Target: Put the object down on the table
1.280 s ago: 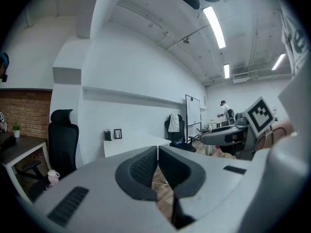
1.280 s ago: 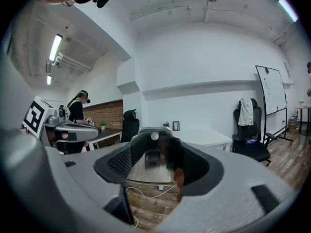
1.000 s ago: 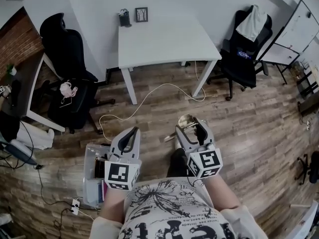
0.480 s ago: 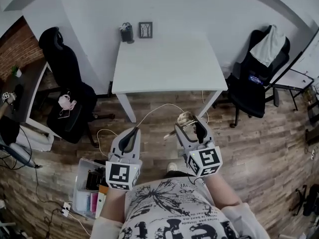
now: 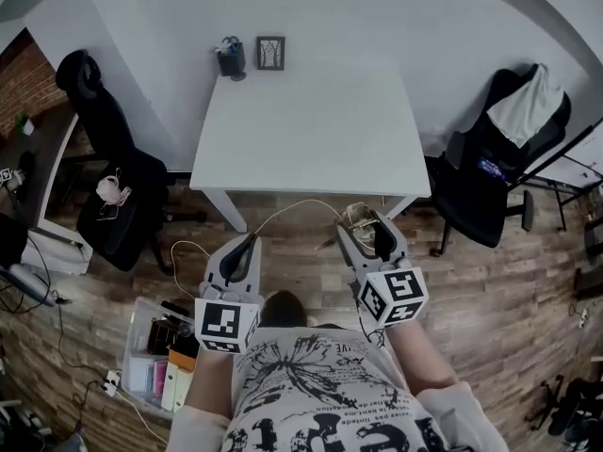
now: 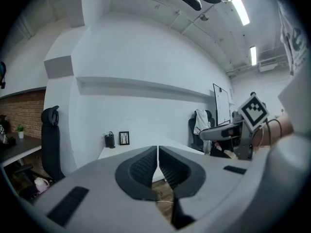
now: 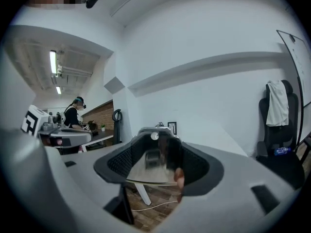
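Observation:
My right gripper is shut on a small shiny object with a pale brassy rim, held above the wood floor just short of the white table's near edge. In the right gripper view the object fills the gap between the ribbed pads and looks glassy or mirror-like. My left gripper is level beside it, also short of the table. Its jaws are shut together with nothing between them. The table top lies ahead.
A small picture frame and a dark pen holder stand at the table's far left corner. Black office chairs flank the table. A white cable crosses the floor, and a clear box of items sits low left. Another person is far off.
Both grippers have been carried forward toward the white table, which now looms larger and nearer. The object stays in the right gripper, and the left jaws stay shut.

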`<action>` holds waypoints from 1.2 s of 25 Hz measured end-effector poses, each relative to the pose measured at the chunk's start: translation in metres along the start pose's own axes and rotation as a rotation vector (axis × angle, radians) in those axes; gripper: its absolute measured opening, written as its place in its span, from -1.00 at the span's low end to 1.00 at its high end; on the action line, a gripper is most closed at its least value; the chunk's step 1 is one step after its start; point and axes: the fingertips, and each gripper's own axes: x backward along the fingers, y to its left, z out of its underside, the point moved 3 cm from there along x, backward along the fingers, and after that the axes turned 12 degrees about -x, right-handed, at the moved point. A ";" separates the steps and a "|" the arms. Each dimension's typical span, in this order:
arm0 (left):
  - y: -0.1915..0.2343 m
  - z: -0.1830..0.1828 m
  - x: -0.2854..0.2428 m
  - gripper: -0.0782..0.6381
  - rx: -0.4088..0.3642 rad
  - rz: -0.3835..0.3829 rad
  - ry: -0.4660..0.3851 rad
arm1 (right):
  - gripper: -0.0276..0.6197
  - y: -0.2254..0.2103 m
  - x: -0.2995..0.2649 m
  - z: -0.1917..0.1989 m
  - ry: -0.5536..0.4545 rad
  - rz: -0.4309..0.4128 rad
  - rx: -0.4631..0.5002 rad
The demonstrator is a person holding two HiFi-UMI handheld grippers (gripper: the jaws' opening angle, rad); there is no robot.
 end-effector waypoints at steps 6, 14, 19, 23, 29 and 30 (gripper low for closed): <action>0.028 0.007 -0.064 -0.75 -0.007 0.004 -0.005 | -0.05 -0.029 -0.064 -0.008 0.023 0.015 0.018; 0.093 0.003 -0.178 -0.75 0.009 0.046 -0.031 | -0.05 -0.066 -0.178 -0.028 0.069 0.063 0.053; 0.134 -0.001 -0.240 -0.75 0.000 0.068 -0.064 | -0.05 -0.090 -0.250 -0.036 0.115 0.094 0.064; 0.156 0.004 -0.276 -0.75 0.005 0.095 -0.060 | -0.05 -0.107 -0.296 -0.025 0.186 0.120 0.062; 0.183 0.013 -0.320 -0.75 0.039 0.121 -0.025 | -0.05 -0.140 -0.356 0.004 0.294 0.193 0.064; 0.187 0.018 -0.326 -0.75 0.035 0.117 -0.029 | -0.05 -0.146 -0.365 0.011 0.319 0.203 0.066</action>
